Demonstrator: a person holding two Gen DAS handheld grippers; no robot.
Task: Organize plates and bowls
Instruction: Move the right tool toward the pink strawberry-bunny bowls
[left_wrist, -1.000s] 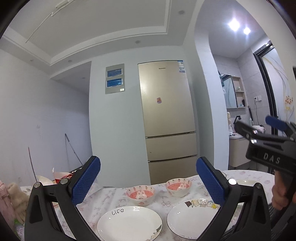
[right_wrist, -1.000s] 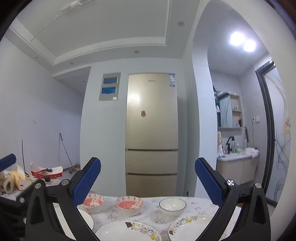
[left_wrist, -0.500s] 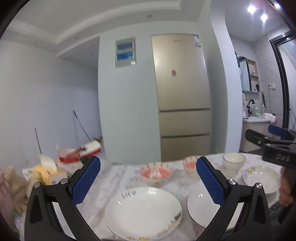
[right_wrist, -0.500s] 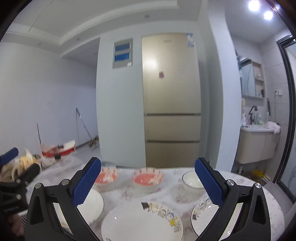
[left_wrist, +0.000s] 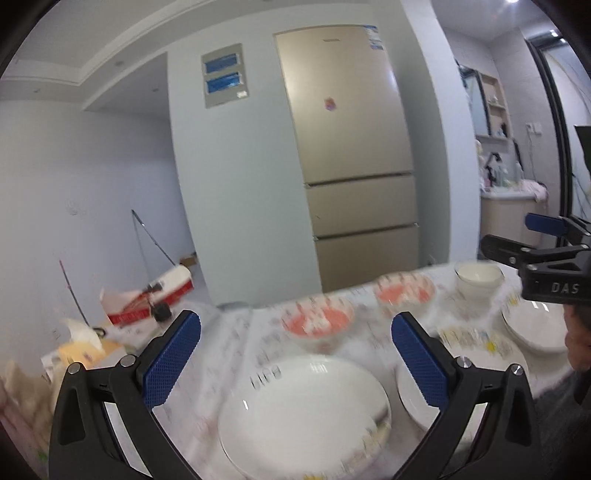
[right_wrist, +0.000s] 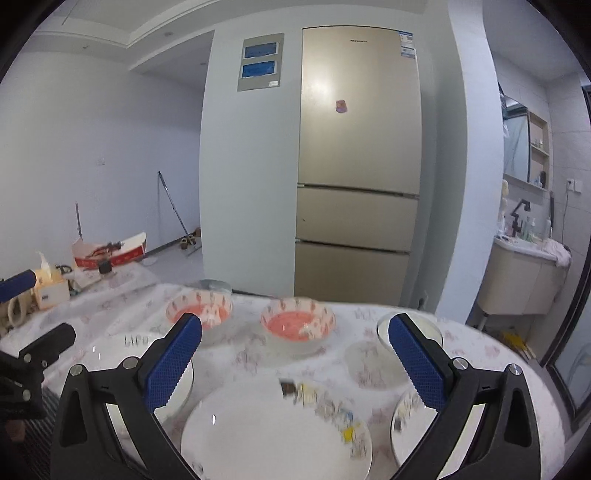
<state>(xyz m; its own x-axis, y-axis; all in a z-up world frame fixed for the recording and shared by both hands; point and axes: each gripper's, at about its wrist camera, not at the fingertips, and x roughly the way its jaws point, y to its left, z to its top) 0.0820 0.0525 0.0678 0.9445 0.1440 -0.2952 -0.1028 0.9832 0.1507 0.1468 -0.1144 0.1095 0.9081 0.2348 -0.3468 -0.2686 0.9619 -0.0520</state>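
Note:
Three white plates and three bowls lie on a floral tablecloth. In the left wrist view my left gripper (left_wrist: 295, 350) is open and empty above a white plate (left_wrist: 303, 410); a cartoon plate (left_wrist: 476, 339), two pink bowls (left_wrist: 317, 321) (left_wrist: 404, 293), a white bowl (left_wrist: 478, 278) and a third plate (left_wrist: 532, 326) lie beyond. In the right wrist view my right gripper (right_wrist: 293, 354) is open and empty above the cartoon plate (right_wrist: 273, 428). The pink bowls (right_wrist: 199, 310) (right_wrist: 297, 325), the white bowl (right_wrist: 382, 326) and side plates (right_wrist: 110, 350) (right_wrist: 406, 424) surround it.
The table (right_wrist: 354, 365) is round with its edge near the right. A tissue box (right_wrist: 51, 288) and clutter sit at the far left. A gold fridge (right_wrist: 358, 166) stands behind. The right gripper shows in the left wrist view (left_wrist: 546, 254).
Both grippers have tilted down and moved closer to the table, so plates and bowls fill more of each view. Both stay open and empty.

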